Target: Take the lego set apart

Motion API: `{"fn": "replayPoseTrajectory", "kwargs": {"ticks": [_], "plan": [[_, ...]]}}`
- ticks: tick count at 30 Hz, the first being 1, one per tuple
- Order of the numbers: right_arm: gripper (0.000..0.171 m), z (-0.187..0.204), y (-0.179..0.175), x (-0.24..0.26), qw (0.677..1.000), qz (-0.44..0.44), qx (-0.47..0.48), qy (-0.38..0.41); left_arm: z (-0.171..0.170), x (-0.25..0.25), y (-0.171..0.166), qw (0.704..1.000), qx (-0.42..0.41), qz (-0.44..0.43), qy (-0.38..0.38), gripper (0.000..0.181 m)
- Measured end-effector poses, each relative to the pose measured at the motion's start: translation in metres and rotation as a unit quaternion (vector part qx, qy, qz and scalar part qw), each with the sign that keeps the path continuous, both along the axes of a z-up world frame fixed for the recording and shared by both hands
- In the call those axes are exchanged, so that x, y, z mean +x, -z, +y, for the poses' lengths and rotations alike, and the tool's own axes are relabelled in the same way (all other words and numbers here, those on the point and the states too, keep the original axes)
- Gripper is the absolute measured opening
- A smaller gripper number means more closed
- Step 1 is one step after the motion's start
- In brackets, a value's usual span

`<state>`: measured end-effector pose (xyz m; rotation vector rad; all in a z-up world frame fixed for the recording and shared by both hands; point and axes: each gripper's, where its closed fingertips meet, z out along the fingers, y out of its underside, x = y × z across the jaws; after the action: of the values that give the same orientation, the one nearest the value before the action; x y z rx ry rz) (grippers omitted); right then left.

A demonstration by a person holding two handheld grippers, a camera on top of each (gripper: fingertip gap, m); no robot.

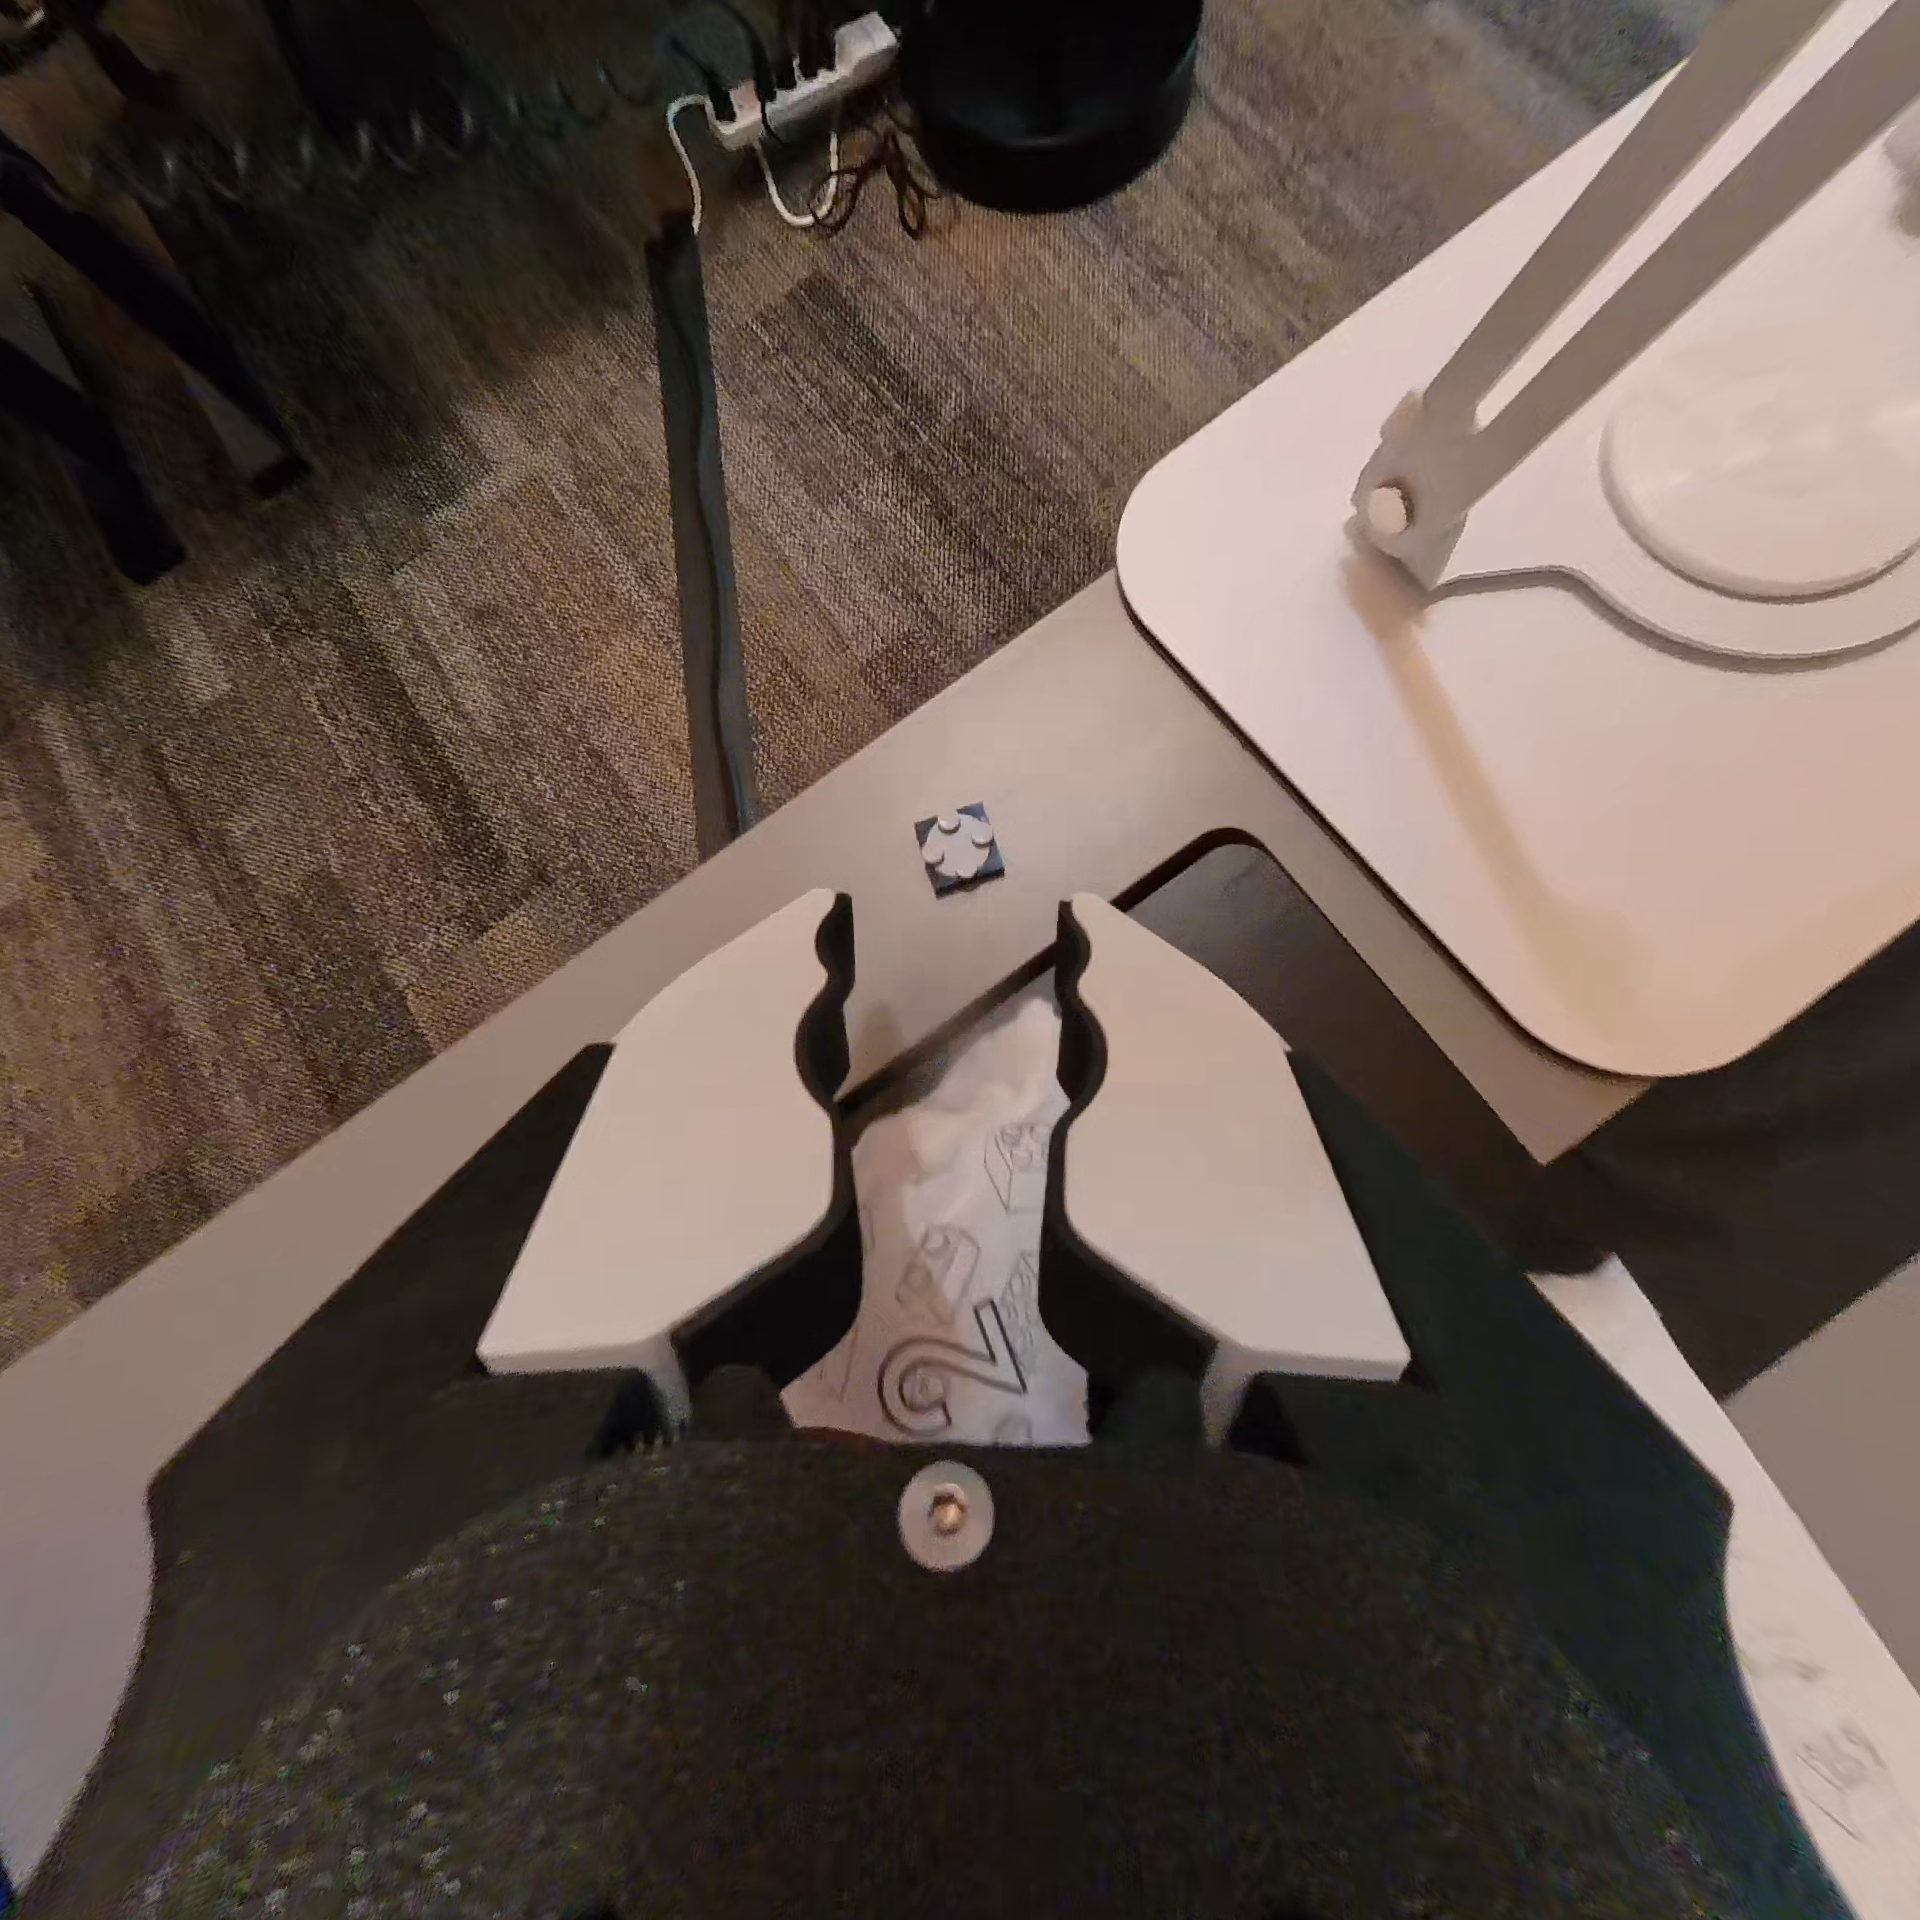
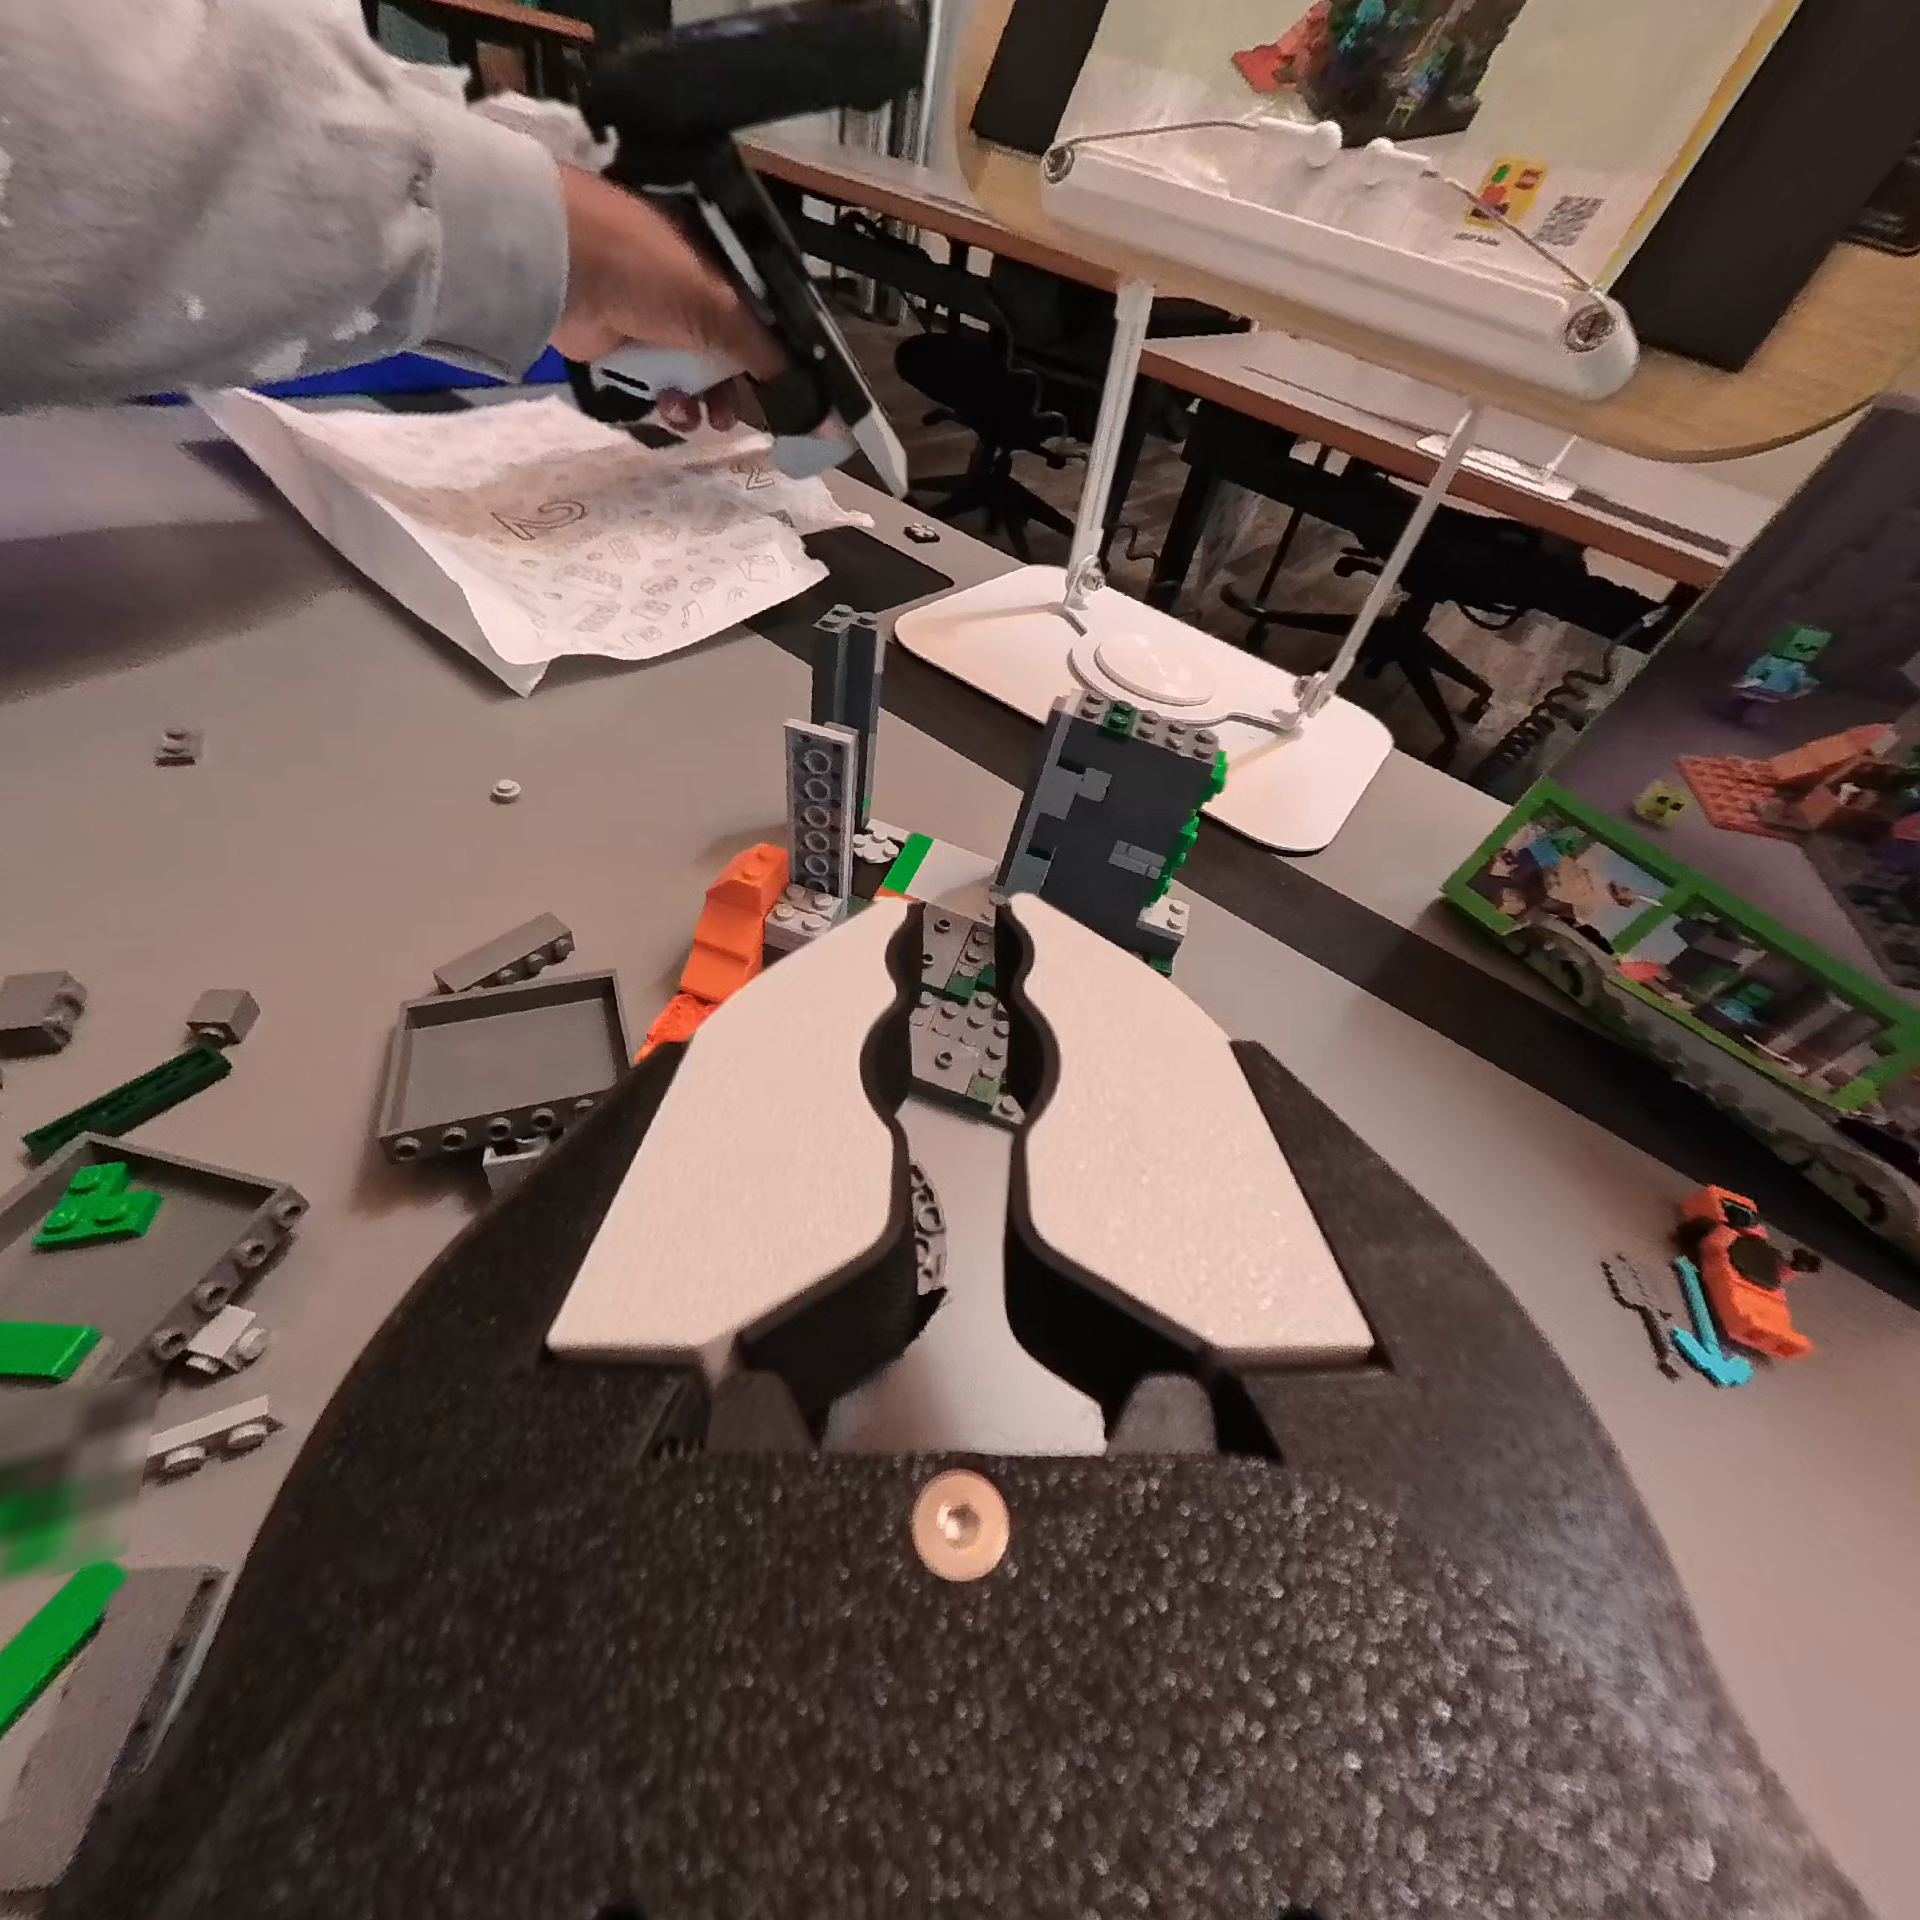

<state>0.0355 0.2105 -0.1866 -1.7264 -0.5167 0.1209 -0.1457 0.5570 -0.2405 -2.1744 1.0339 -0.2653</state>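
The grey table [image 2: 436, 727] sits in an office room with patterned carpet, a white stand base [image 1: 1507, 831] on its far corner and a printed paper bag [image 2: 540, 540] lying flat near my left side. My left gripper [image 1: 951, 914] hangs above the bag's edge with its fingers spread and nothing between them; just beyond the tips lies a small dark square plate with a pale round piece [image 1: 952, 849] on top, alone near the table's edge. My right gripper [image 2: 961, 914] points at the half-dismantled lego build [image 2: 1112, 821], its fingers drawn close with only a narrow gap, and I cannot tell whether they pinch the studded grey section below them. Loose grey and green pieces are scattered to the left.

To do this step well, I judge I should steady the build low with the right fingers, bring the left across to the tall dark tower, and grip squarely on flat sides, then rock the piece off rather than pull straight, so the rest does not topple.
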Motion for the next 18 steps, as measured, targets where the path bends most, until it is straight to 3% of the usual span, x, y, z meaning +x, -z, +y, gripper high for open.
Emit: {"fn": "replayPoseTrajectory", "kwargs": {"ticks": [5, 12, 15, 18], "plan": [[0.013, 0.0, 0.001, 0.005, 1.0, -0.008, 0.001, 0.006, 0.011, 0.009, 0.007, 0.999, 0.004, 0.01, 0.031, 0.035], [0.013, 0.0, 0.003, 0.003, 1.0, -0.008, -0.003, 0.001, 0.001, 0.009, 0.016, 0.994, 0.005, 0.015, 0.106, 0.043], [0.012, 0.0, 0.004, 0.002, 1.0, -0.007, -0.004, 0.001, 0.008, -0.003, 0.02, 0.996, 0.0, 0.028, 0.089, 0.042], [0.012, 0.001, 0.005, 0.001, 1.0, -0.008, -0.006, -0.001, 0.02, -0.008, 0.013, 0.999, -0.001, -0.023, 0.041, 0.039]]}}
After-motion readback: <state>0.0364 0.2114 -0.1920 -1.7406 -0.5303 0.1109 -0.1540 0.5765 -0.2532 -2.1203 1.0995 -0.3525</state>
